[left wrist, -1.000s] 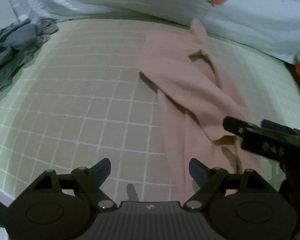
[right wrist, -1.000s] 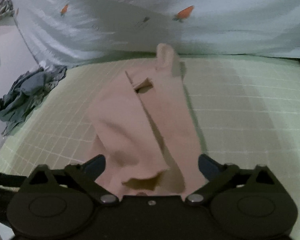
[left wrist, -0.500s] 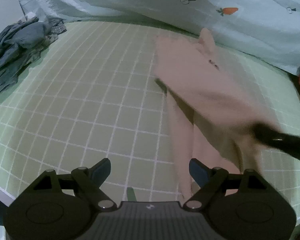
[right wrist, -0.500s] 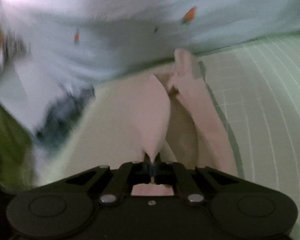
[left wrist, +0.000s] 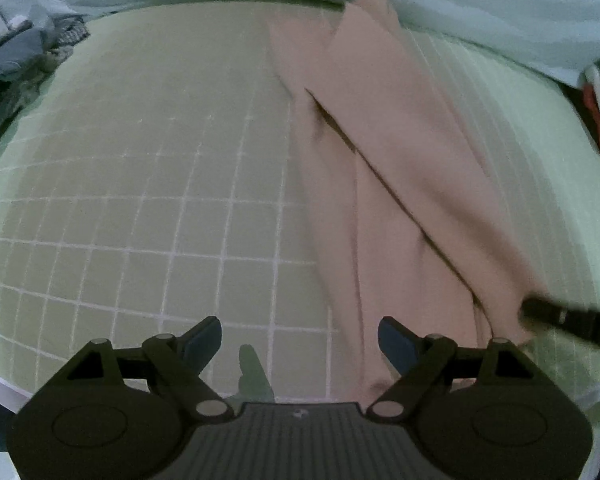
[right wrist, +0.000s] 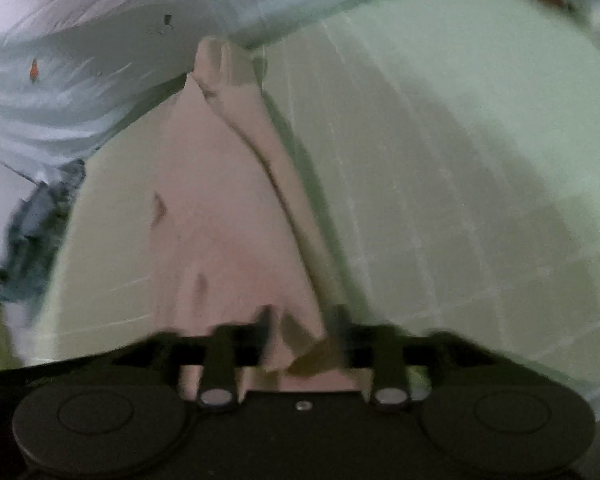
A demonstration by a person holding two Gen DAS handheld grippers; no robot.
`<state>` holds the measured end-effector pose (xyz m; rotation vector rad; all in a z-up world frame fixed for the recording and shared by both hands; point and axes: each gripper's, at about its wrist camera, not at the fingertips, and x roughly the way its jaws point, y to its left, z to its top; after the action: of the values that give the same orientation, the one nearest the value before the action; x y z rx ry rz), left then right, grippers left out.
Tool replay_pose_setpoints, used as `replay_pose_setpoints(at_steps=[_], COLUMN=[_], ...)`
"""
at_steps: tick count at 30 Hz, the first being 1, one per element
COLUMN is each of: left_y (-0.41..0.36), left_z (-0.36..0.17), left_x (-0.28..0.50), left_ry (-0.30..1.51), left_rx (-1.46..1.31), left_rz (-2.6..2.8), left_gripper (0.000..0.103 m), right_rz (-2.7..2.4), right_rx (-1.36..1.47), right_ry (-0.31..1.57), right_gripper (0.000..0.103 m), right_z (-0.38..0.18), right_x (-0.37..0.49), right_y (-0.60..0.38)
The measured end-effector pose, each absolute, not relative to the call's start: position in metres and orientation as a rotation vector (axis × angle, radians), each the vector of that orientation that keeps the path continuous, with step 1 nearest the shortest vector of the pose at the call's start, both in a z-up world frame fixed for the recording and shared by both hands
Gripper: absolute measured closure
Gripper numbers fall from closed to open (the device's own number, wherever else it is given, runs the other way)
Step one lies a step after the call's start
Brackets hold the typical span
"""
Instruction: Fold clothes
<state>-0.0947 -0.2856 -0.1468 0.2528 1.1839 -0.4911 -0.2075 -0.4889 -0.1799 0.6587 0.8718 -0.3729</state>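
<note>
**Right wrist view: jaws loosen after the pink flap is dragged across**

Right wrist view shows the right gripper (right wrist: 300,344) blurred, its jaws partly apart with the near corner of the long, pale pink fabric garment (right wrist: 220,208) lying between them. A second ago these jaws stood wide; half a second ago they were pinched tight on that corner; now they have just been opening again. Whether the pads still press on the cloth cannot be told through the blur.

Measured against the green mat with its white grid lines (left wrist: 148,216), the garment has changed shape. A second ago it lay rumpled with open gaps along its near half. Now one long flap is drawn taut over the lower layer, running from the far edge of the mat, beside the pale blue carrot-print bedding (right wrist: 100,40), down toward the near right edge, where the right gripper's dark tip meets the cloth in the left wrist view.

The left gripper (left wrist: 300,340) hangs over the mat's near edge just left of the garment, jaws spread wide and grasping nothing, as before.

My reading: a lengthwise fold has just been laid and is being released. The crumpled grey-blue clothes (left wrist: 16,68) at the mat's far left corner lie untouched.
</note>
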Motion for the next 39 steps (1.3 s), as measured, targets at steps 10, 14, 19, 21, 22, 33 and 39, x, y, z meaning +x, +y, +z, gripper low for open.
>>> replay_pose_setpoints(at_steps=[10,14,19,21,22,33,39], left_y=[-0.311,-0.321,-0.323,-0.324,-0.324,-0.285,-0.289], left_z=[-0.165,-0.174,-0.175,-0.173,-0.172,-0.104,-0.039], left_x=[-0.103,-0.106,-0.111,-0.117,-0.120,-0.127,-0.095], left_ry=[1.183,1.170,1.141,1.123,1.113,1.138,0.966], left_rx=[0.320,0.352,0.339,0.357,0.366,0.114,-0.057], left_rz=[-0.574,-0.603,-0.653,-0.705,-0.730,-0.922,-0.887], left_gripper=[0.018,0.026,0.042,0.072,0.075,0.091,0.091], right_rz=[-0.270,-0.255,-0.256,-0.205,-0.167,0.032,0.056], right_rx=[0.459,0.405,0.344,0.331,0.312,0.445,0.529], right_ry=[0.904,0.906,0.899,0.889,0.898,0.904,0.717], right_gripper=[0.030,0.027,0.025,0.045,0.067,0.086,0.086], right_z=[-0.197,-0.203,-0.206,-0.205,-0.204,-0.135,-0.071], right_x=[-0.185,-0.177,-0.172,-0.176,-0.178,-0.235,-0.206], right_y=[-0.484,-0.475,-0.465,-0.463,-0.462,-0.464,-0.495])
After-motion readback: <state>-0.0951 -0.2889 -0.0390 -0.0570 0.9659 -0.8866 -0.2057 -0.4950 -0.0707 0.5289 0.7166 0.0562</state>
